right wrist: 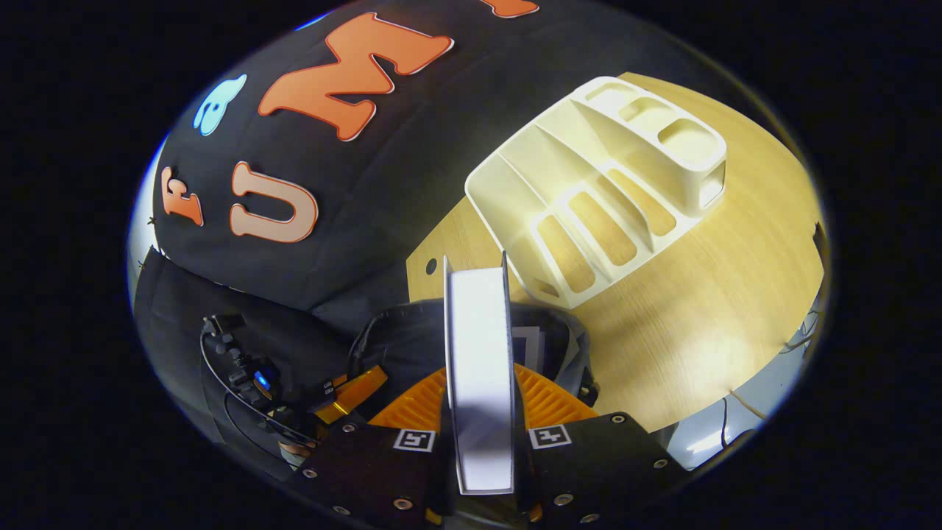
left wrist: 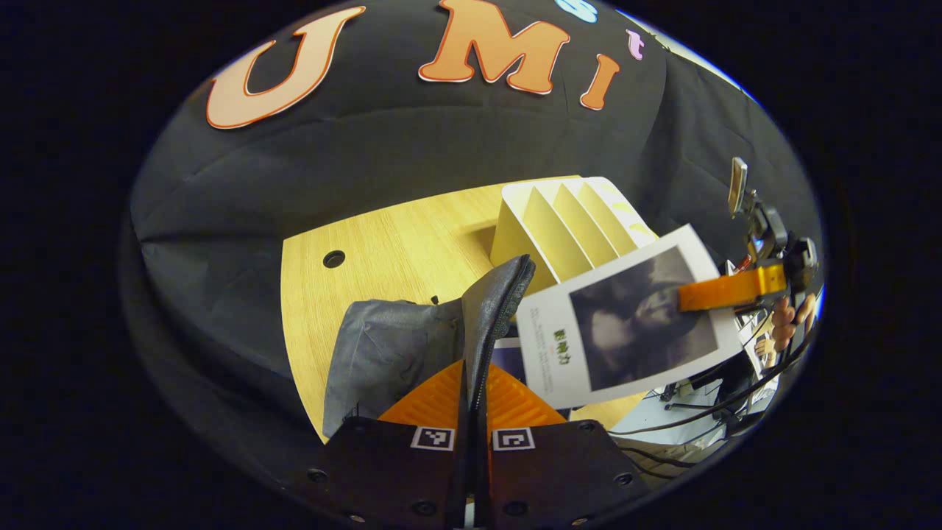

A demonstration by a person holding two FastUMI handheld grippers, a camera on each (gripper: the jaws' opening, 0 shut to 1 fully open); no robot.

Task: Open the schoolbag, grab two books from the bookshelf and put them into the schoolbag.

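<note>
Closest in the left gripper view, the left claw (left wrist: 471, 412) is clamped on the raised edge of the schoolbag (left wrist: 390, 353), its fingers pressed together on the zippered flap and holding it up so the mouth stays open. The grey bag sits slumped on the wooden desk (left wrist: 368, 250), at the near end.

In the right gripper view, the right claw (right wrist: 478, 434) grips a book (right wrist: 477, 353) by its bottom edge, both fingers pressing on the covers. The book stands edge-on to the camera, its white page block facing back and its long axis running up and away from the claw, roughly upright. Seen from the left gripper view, the same book (left wrist: 625, 316) hangs just right of the bag's opening, cover turned toward the left claw and tilted, with the right claw (left wrist: 717, 291) holding it from the far side.

Something pale sits inside the bag under the book, probably a first book already in, though I cannot be sure.

To do this step well, I would judge that the book should be turned so its narrow edge lines up with the slot of the opening, then lowered along its long axis while the left claw keeps the flap pulled wide.

Farther off, the cream bookshelf (right wrist: 603, 177) lies on the desk with its slots vacant.
</note>
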